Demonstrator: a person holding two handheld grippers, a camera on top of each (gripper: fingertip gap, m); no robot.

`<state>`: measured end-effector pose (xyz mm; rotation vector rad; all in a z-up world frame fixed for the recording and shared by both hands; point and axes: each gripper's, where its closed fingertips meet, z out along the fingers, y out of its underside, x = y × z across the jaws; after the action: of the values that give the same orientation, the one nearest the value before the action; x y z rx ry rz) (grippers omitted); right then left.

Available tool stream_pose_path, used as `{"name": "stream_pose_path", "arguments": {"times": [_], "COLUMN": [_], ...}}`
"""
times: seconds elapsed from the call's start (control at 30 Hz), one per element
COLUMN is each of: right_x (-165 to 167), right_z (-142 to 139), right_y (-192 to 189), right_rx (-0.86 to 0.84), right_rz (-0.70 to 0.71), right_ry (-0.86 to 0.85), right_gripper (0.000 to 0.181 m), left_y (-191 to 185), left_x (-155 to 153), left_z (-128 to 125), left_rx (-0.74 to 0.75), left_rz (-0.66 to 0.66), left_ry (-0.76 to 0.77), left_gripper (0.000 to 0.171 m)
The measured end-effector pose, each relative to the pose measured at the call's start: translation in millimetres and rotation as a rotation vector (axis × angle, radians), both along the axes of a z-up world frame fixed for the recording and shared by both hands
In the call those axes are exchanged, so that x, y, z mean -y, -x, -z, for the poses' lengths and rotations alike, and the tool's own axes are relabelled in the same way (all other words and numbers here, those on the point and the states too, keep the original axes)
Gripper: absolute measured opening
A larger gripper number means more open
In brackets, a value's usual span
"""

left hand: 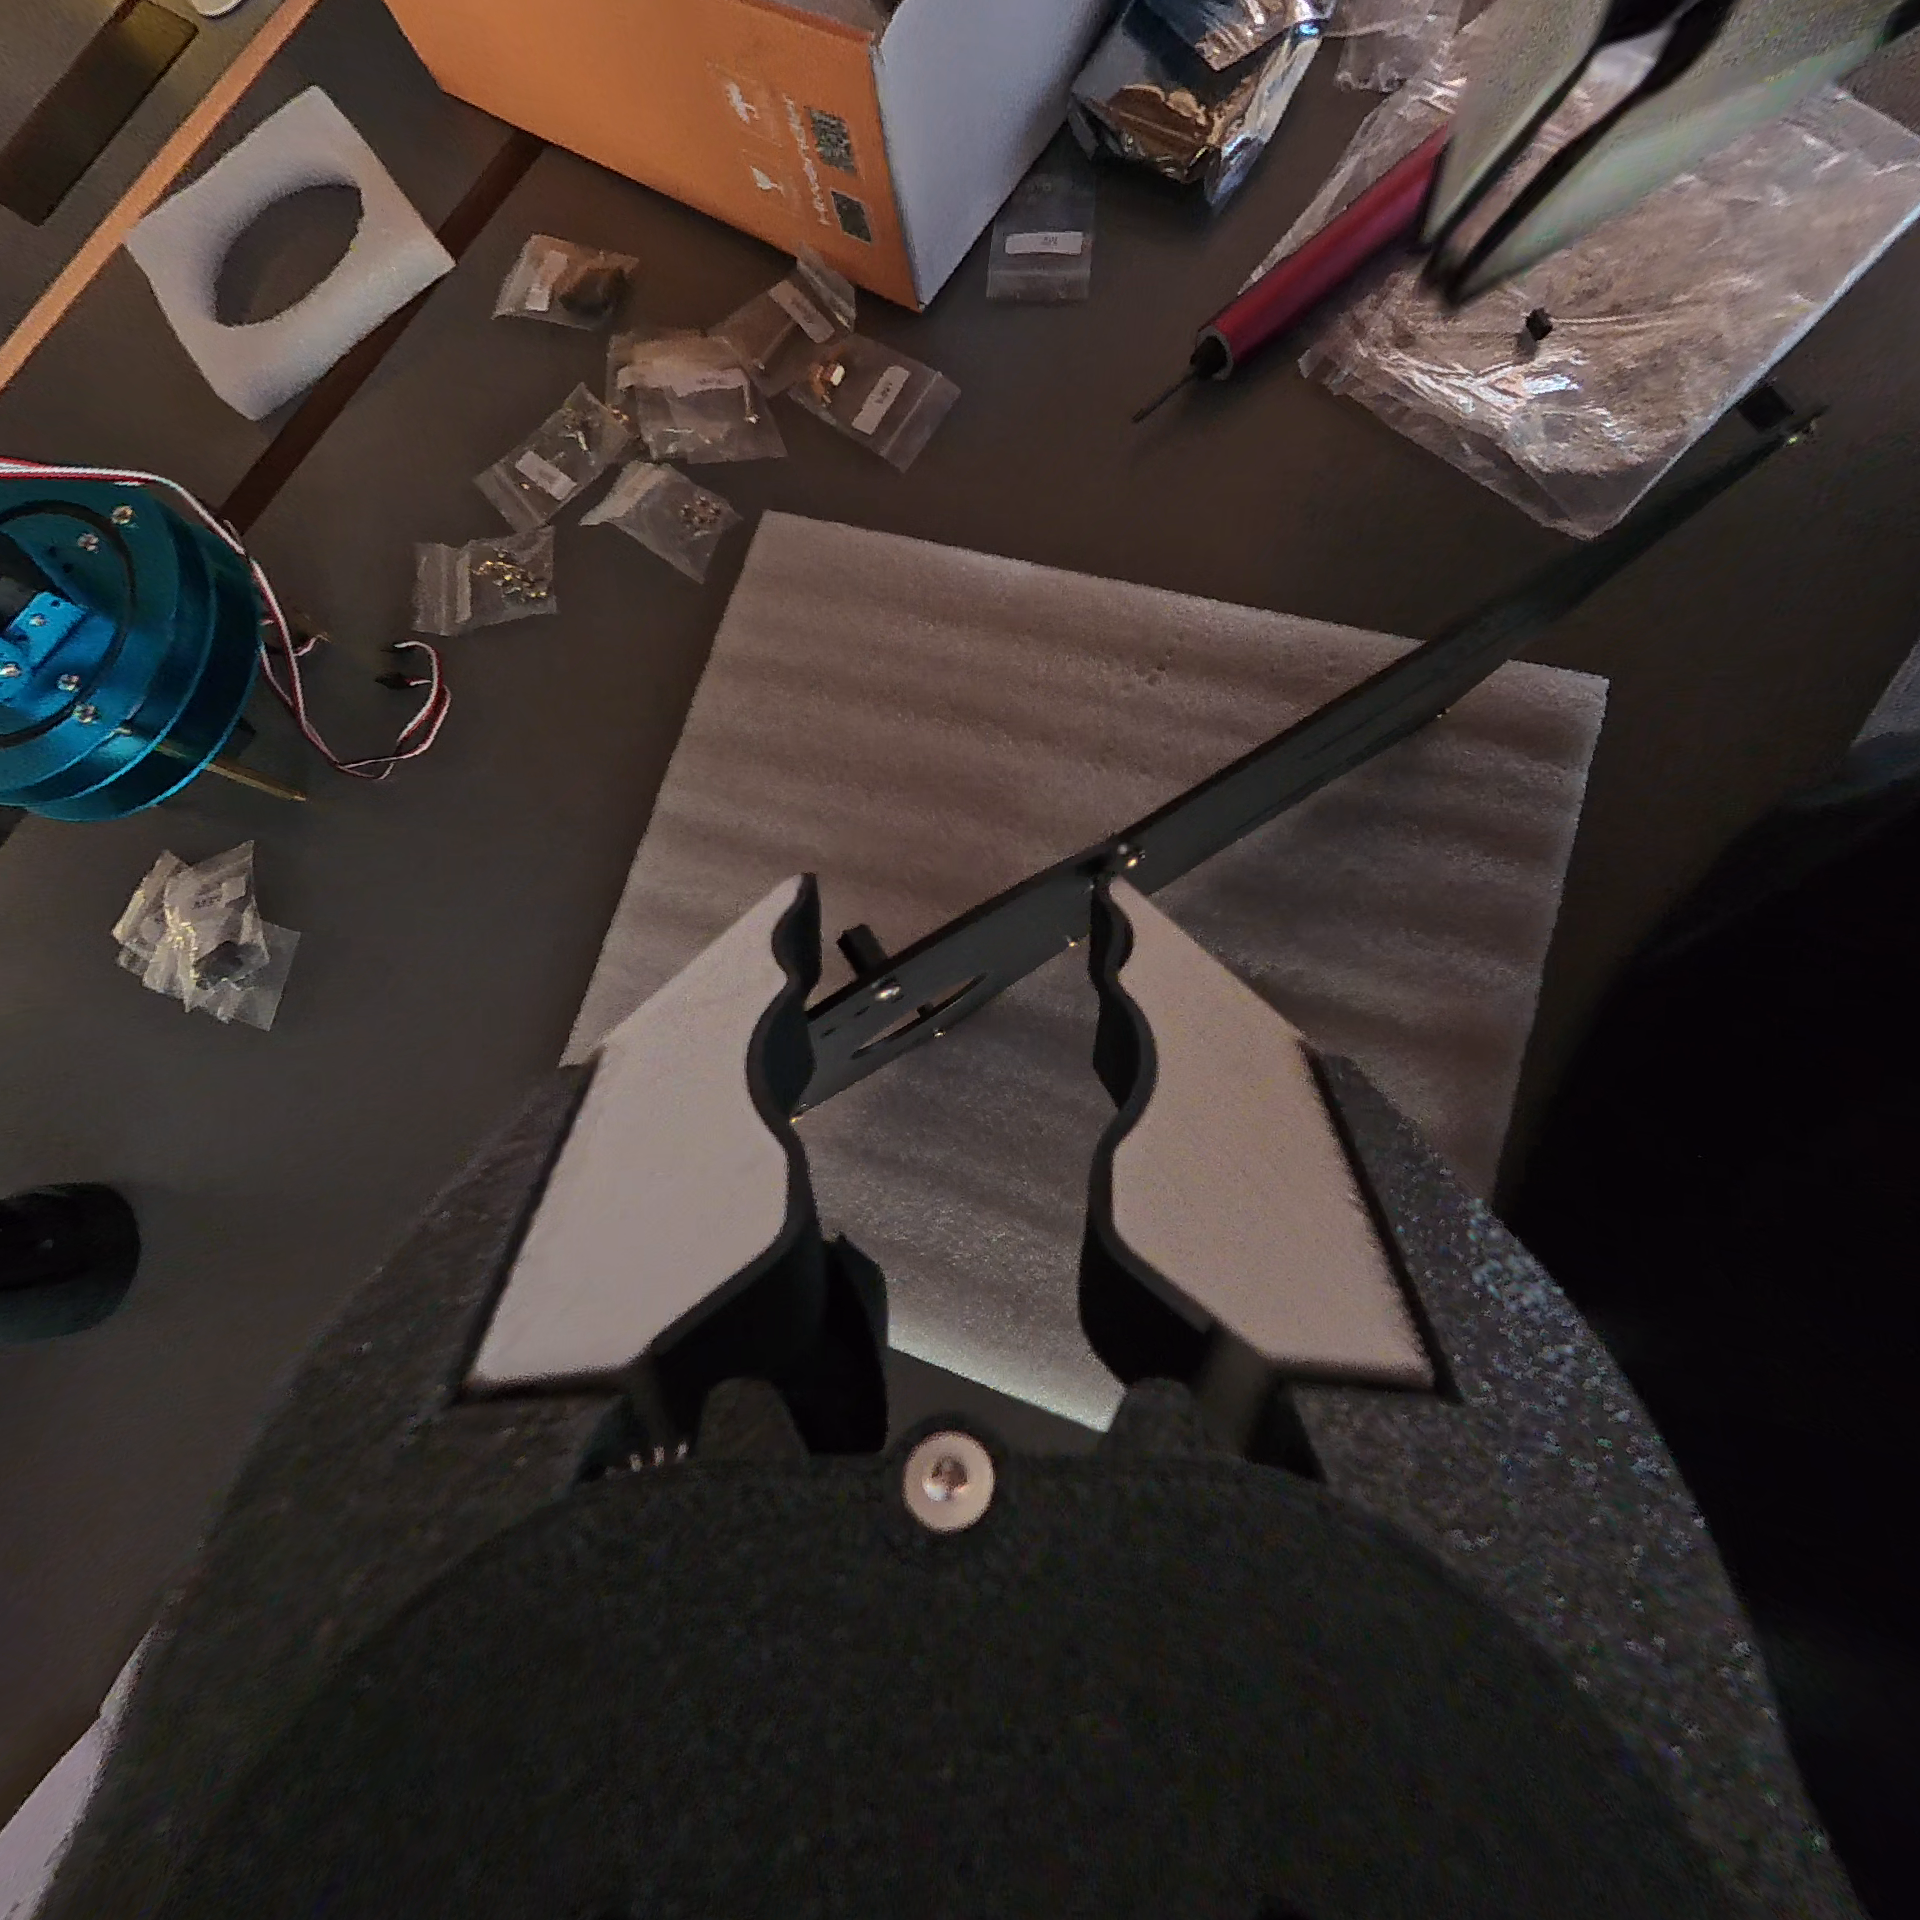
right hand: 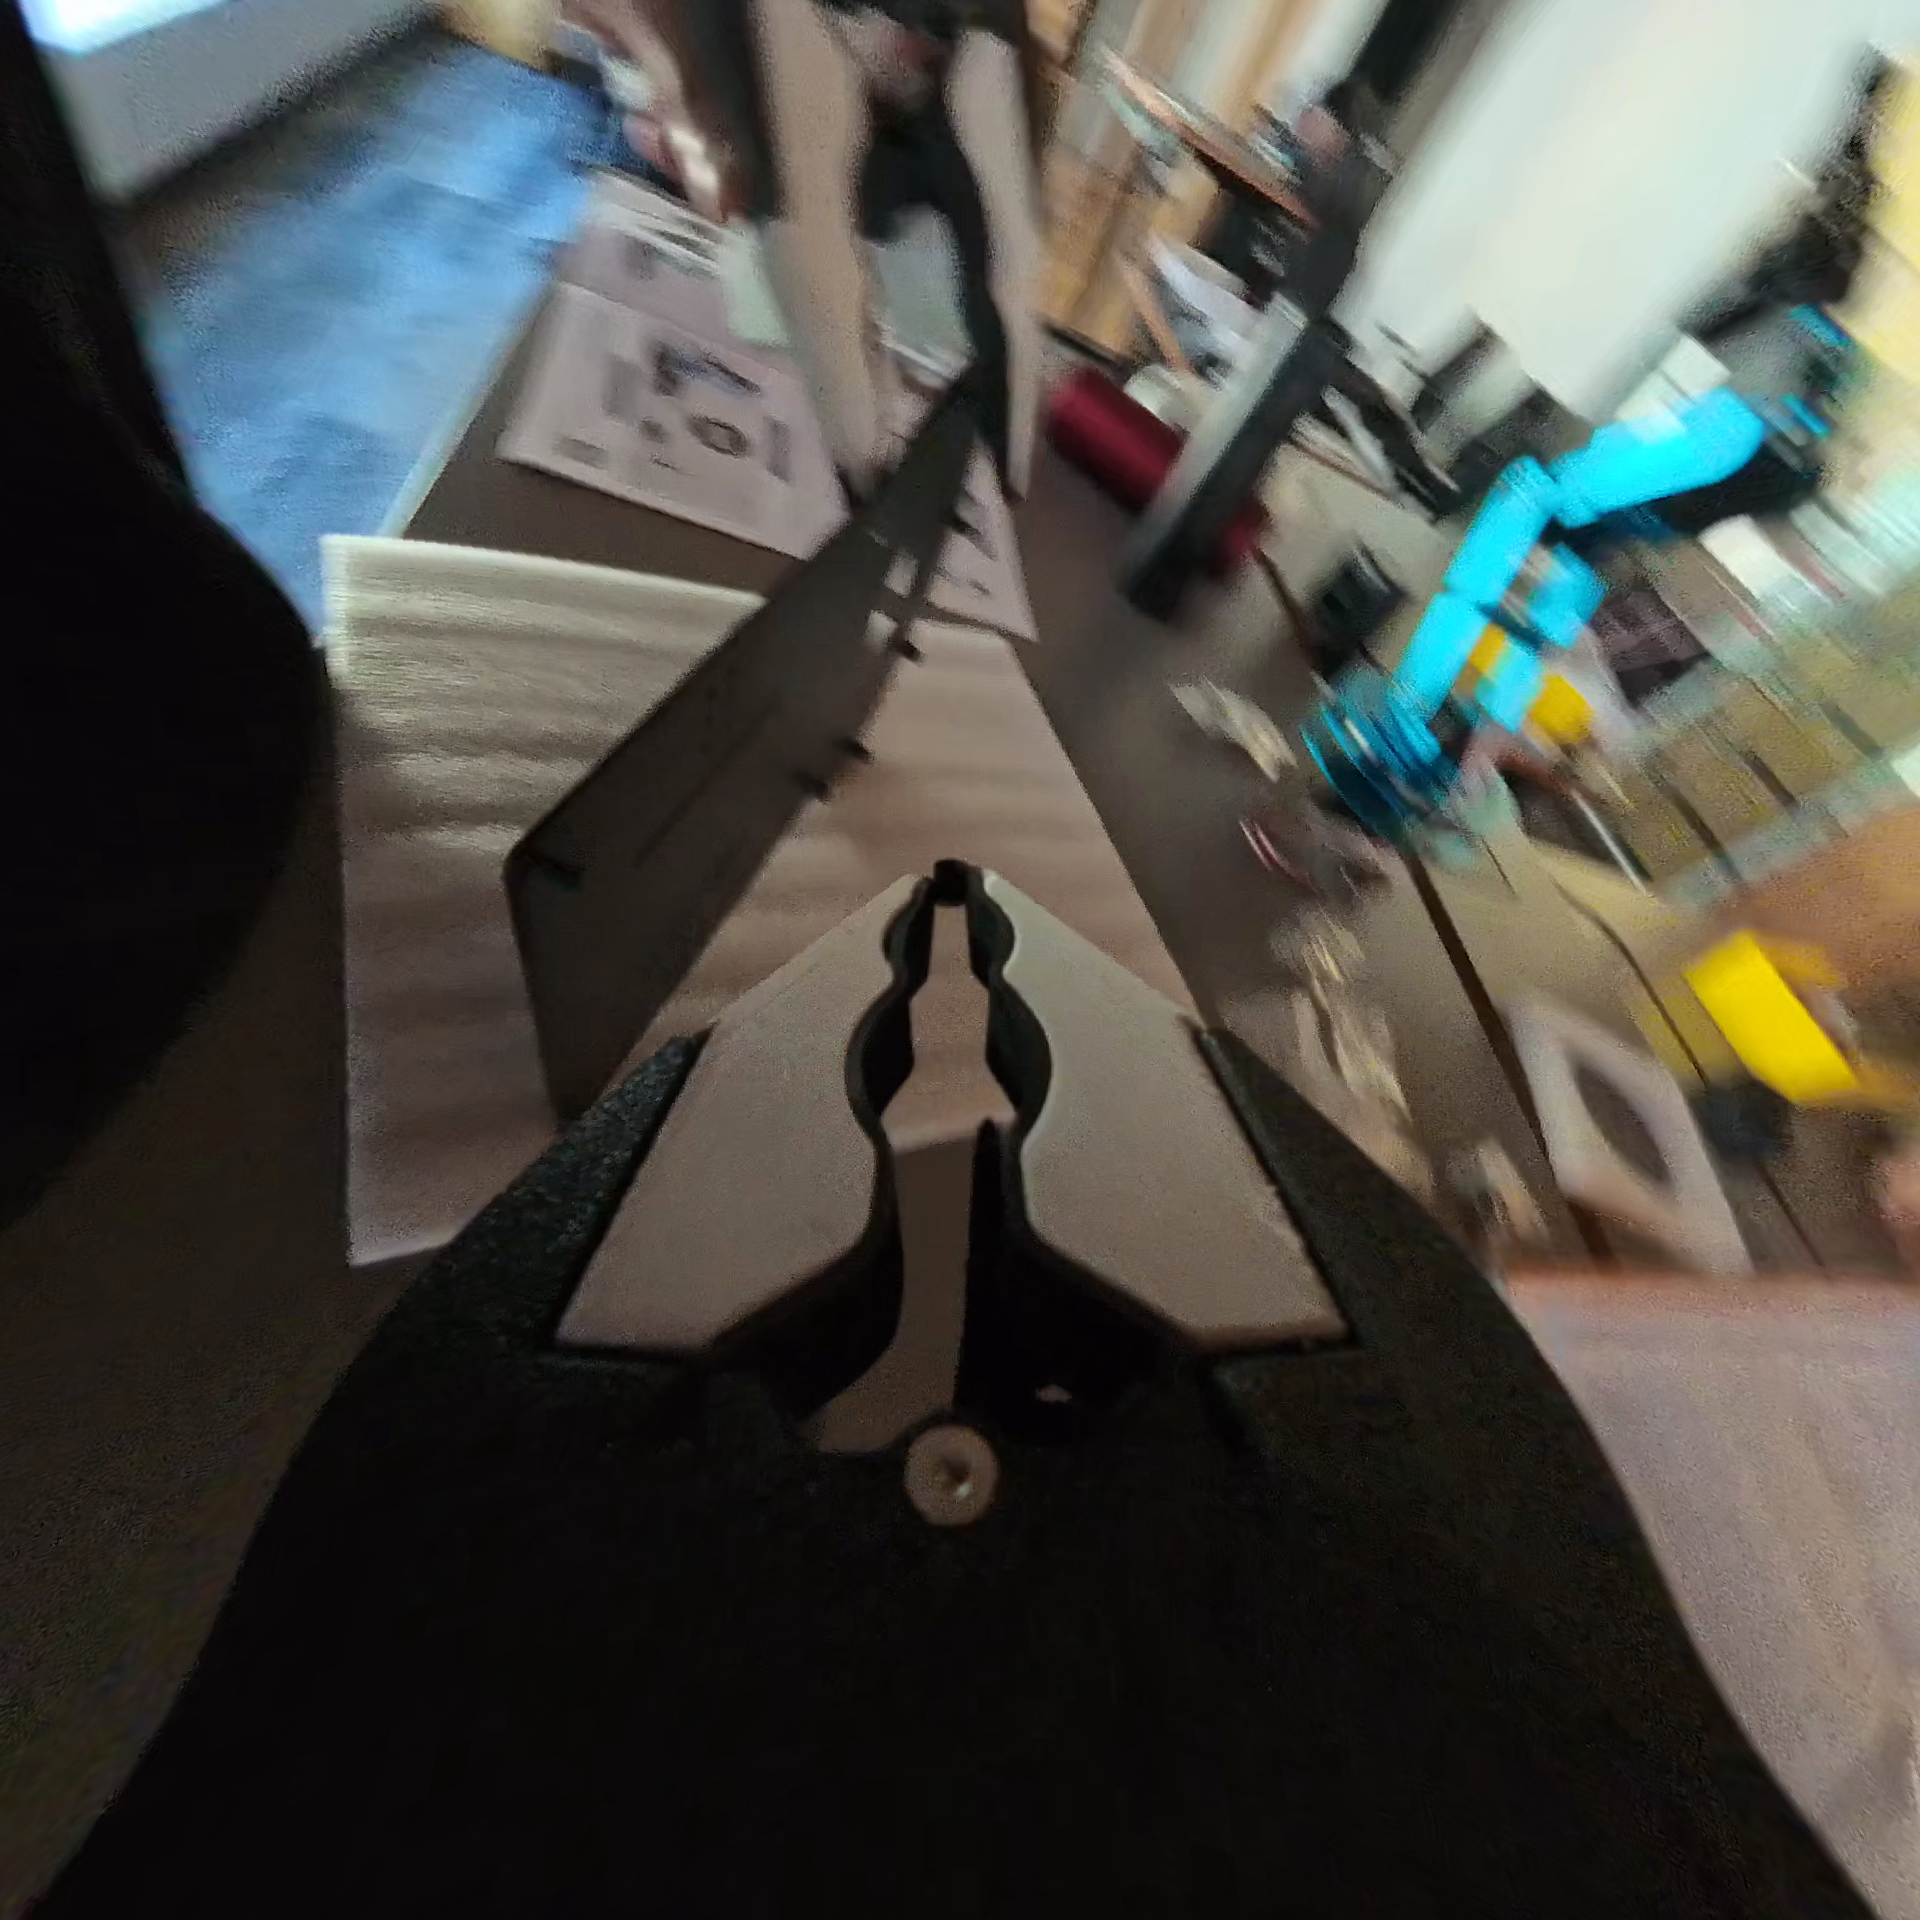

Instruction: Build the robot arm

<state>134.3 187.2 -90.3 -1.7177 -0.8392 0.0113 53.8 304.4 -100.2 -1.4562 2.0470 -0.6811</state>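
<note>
Left wrist view is showing a dark grey counter (left hand: 1039,447) carrying, in order of size: a grey ribbed foam sheet (left hand: 987,707); an orange and white cardboard box (left hand: 665,114); a teal anodised metal ring assembly with red-and-white wires (left hand: 114,644); a long thin black metal bar with slots and screws (left hand: 1299,769) lying aslant over the foam; a red-handled hand tool (left hand: 1320,260); many small clear plastic bags of hardware (left hand: 675,416).

The left gripper (left hand: 951,914) is standing wide open, its fingers (left hand: 675,1091) straddling the bar's perforated near end without clamping it.

The right gripper (right hand: 948,896) is pinching a tiny dark part (right hand: 948,873), too small to identify, with fingers nearly closed; that view is heavily blurred.

The bar is looking stiff, light and smooth-faced, likely slippery; its flat near end seems the best hold.
</note>
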Motion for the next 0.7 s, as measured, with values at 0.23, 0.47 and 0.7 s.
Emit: {"name": "stream_pose_path", "arguments": {"times": [0.23, 0.47, 0.7], "right_x": [-70.8, -95.1, -92.7], "right_z": [14.3, 17.4, 18.2], "right_y": [58.5, 68.9, 67.6], "right_rx": [0.032, 0.085, 0.169], "right_rz": [-0.465, -0.613, -0.752], "right_ry": [0.067, 0.049, -0.033], "right_gripper": [0.005, 0.005, 0.005], "left_y": [-0.8, -3.5, -10.2], "left_x": [-0.5, 1.2, 3.7], "left_z": [0.1, 3.8, 2.9], "left_rx": [0.003, 0.013, 0.001], "left_rz": [0.049, 0.123, 0.127], "left_ry": [-0.023, -0.097, -0.076], "left_gripper": [0.049, 0.061, 0.062]}}
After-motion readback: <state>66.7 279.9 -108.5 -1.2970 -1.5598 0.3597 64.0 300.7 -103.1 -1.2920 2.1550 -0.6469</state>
